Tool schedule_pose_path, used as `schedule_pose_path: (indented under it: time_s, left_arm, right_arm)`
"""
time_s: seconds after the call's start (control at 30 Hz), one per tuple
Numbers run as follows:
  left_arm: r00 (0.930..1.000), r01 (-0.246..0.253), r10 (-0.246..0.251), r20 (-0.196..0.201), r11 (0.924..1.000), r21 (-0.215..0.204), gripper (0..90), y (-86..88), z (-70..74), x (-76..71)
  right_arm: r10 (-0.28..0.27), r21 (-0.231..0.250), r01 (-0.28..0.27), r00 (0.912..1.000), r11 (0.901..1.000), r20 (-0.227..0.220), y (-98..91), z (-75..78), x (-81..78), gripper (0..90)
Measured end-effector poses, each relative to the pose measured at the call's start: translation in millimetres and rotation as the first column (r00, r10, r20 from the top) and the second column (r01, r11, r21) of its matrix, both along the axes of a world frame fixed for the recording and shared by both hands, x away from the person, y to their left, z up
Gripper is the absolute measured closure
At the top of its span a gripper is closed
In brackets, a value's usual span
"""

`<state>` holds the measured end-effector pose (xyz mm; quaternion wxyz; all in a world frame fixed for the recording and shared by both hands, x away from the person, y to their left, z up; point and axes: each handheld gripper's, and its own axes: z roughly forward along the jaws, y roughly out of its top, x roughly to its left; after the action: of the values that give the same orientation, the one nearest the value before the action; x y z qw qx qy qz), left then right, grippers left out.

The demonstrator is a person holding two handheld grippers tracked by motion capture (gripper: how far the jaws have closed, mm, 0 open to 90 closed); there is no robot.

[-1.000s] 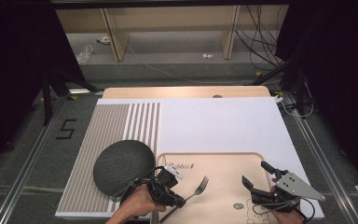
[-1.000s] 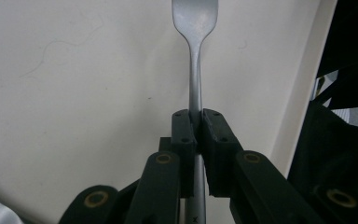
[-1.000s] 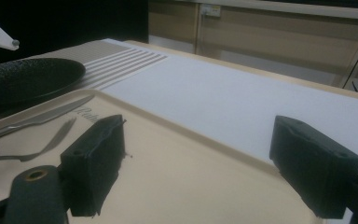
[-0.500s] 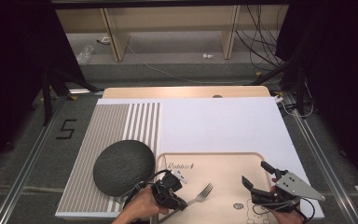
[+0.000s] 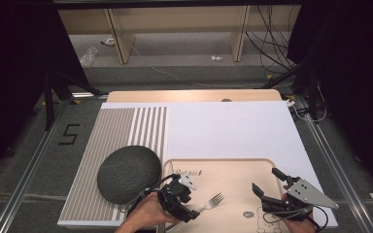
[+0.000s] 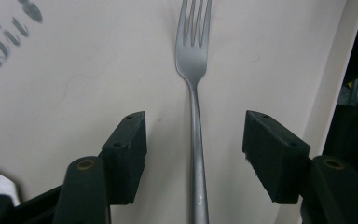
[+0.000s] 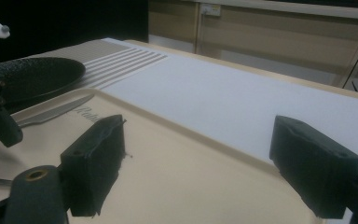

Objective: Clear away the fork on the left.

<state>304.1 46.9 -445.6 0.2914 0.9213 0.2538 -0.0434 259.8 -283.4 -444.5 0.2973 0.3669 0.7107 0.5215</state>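
A metal fork [image 5: 212, 200] lies flat on the beige tray [image 5: 233, 167], tines pointing away from the hand. My left gripper [image 5: 190, 200] sits low at the tray's near left. Its jaws have just been opening and now stand apart on either side of the fork's handle [image 6: 196, 154], with the pads [image 6: 128, 149] clear of it. The fork's head [image 6: 193, 70] rests on the tray ahead of the jaws. My right gripper [image 5: 266, 179] hovers over the tray's near right, open, with nothing between its fingers [image 7: 98, 154].
A dark round plate [image 5: 128, 174] lies left of the tray on a striped mat [image 5: 126, 126]. A white mat [image 5: 223, 126] covers the table behind the tray. The tray has printed lettering [image 5: 189, 172] and a raised rim [image 7: 168, 123].
The left gripper's jaws have opened and let go of the fork, which now lies on the tray slightly nearer the front edge. The right gripper has not moved.
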Motion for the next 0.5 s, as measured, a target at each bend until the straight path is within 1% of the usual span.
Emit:
schedule_pose_path:
  time_s: [0.1, 0.23, 0.3, 0.37, 0.47, 0.5]
  left_arm:
    - [0.9998, 0.012, -0.012, 0.018, 0.9998, -0.017, 45.8, -1.1, 3.6, -2.6]
    - [0.9981, 0.046, -0.045, 0.042, 0.9987, -0.022, 60.1, -5.3, 2.2, -7.5]
    - [0.9962, 0.056, -0.054, 0.069, 0.9981, -0.024, 69.5, -6.8, 1.0, -9.5]
    - [0.996, 0.059, -0.058, 0.068, 0.9979, -0.024, 76.9, -8.4, -0.6, -9.8]
    - [0.9938, 0.077, -0.076, 0.082, 0.9969, -0.016, 86.5, -12.6, -5.7, -10.9]
    - [0.9932, 0.084, -0.083, 0.082, 0.9963, -0.015, 88.2, -14.2, -7.4, -11.4]
  right_arm:
    - [0.0, 0.0, 0.0, 1.0, 1.0, 0.0, 0.1, 0.0, -0.1, 18.9]
    - [0.0, 0.0, 0.0, 1.0, 1.0, 0.0, 0.1, 0.0, 0.0, 18.8]
    - [0.0, -0.001, 0.0, 1.0, 1.0, 0.0, 0.1, 0.0, -0.1, 18.9]
    - [0.001, -0.001, -0.001, 1.0, 1.0, 0.0, 0.2, 0.0, 0.0, 18.9]
    - [0.001, 0.002, -0.001, 1.0, 1.0, -0.001, 0.4, -0.2, 0.2, 18.9]
    - [0.001, 0.003, -0.001, 1.0, 1.0, -0.002, 0.6, -0.3, 0.3, 18.9]
